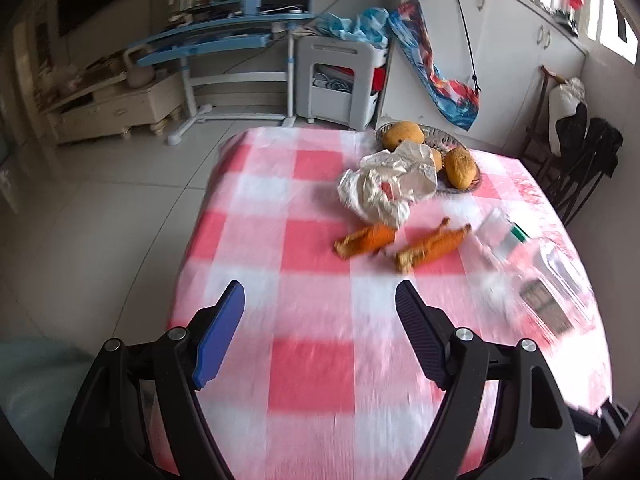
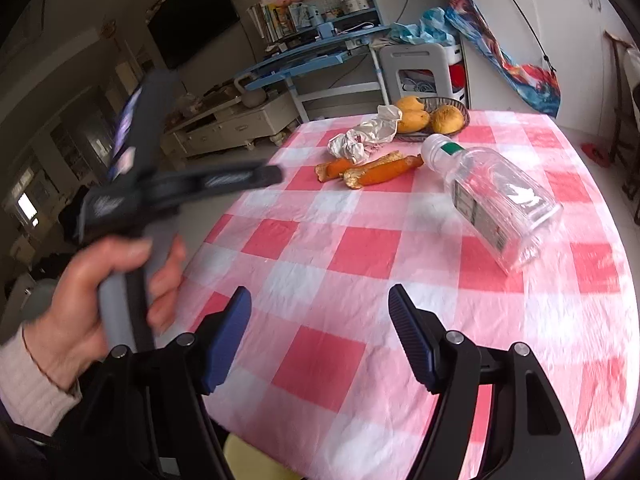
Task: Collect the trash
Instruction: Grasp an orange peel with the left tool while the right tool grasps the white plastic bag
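- Living room with pale tiled floor; a blue desk [image 1: 224, 36] with books stands at the upper centre of the left wrist view, a dark screen [image 2: 192, 12] hangs at the upper left of the right wrist view.
- A table under a red-and-white checked cloth [image 2: 360, 248] fills the middle and lower part of both views.
- Fruit basket [image 2: 452, 104] at the far edge of the table, upper centre, holding yellow-orange fruit [image 2: 412, 110].
- Crumpled white wrapper [image 1: 384, 184] lies just in front of the basket, touching its near rim.
- Two orange peel pieces [image 2: 376, 170] lie side by side just below the wrapper, centre of frame.
- Clear plastic bottle [image 2: 500, 200] lies on its side at centre right, white cap towards the peels, near but apart from them.
- Left gripper [image 1: 320, 296]: jaws wide, nothing between them, only cloth beneath; view is motion-blurred.
- Right gripper [image 2: 320, 300]: jaws wide, empty, above the near cloth, well short of the bottle.
- A person's hand [image 2: 100, 292] in a pale knit sleeve, lower left of the right wrist view, grips the handle of the left gripper.
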`<act>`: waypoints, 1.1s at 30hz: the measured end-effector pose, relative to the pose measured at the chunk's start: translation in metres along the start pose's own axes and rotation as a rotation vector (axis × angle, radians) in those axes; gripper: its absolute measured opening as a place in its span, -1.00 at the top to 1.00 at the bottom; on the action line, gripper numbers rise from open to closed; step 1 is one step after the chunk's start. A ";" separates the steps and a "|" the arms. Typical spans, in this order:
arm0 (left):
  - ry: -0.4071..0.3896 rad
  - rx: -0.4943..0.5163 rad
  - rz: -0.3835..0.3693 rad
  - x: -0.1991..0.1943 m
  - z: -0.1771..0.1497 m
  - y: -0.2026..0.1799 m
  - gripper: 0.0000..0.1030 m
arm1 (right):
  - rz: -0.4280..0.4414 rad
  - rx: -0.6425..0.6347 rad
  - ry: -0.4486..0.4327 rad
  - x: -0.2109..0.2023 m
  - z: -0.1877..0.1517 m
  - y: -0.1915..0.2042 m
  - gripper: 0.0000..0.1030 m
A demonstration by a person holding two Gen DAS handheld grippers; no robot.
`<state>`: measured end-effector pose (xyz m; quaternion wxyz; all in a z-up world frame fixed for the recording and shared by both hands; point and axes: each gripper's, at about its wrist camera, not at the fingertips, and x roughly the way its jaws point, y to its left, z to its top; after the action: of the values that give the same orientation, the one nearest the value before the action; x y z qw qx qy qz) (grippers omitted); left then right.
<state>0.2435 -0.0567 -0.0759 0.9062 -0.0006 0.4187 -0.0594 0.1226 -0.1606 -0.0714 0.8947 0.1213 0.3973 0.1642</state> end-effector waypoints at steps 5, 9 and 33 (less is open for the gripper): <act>0.029 0.045 -0.012 0.040 0.024 -0.013 -0.45 | 0.026 0.005 0.008 0.008 0.002 0.002 -0.32; 0.038 0.084 0.001 0.063 0.034 -0.023 -0.45 | 0.028 -0.008 0.043 0.018 -0.003 0.001 -0.32; 0.284 -0.175 -0.147 0.066 0.010 0.058 0.69 | -0.043 -0.231 -0.053 0.052 0.082 0.022 -0.32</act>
<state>0.2999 -0.0067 -0.1224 0.8277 -0.1019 0.5448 -0.0884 0.2123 -0.1272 -0.0445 0.9163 0.0132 0.3544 0.1862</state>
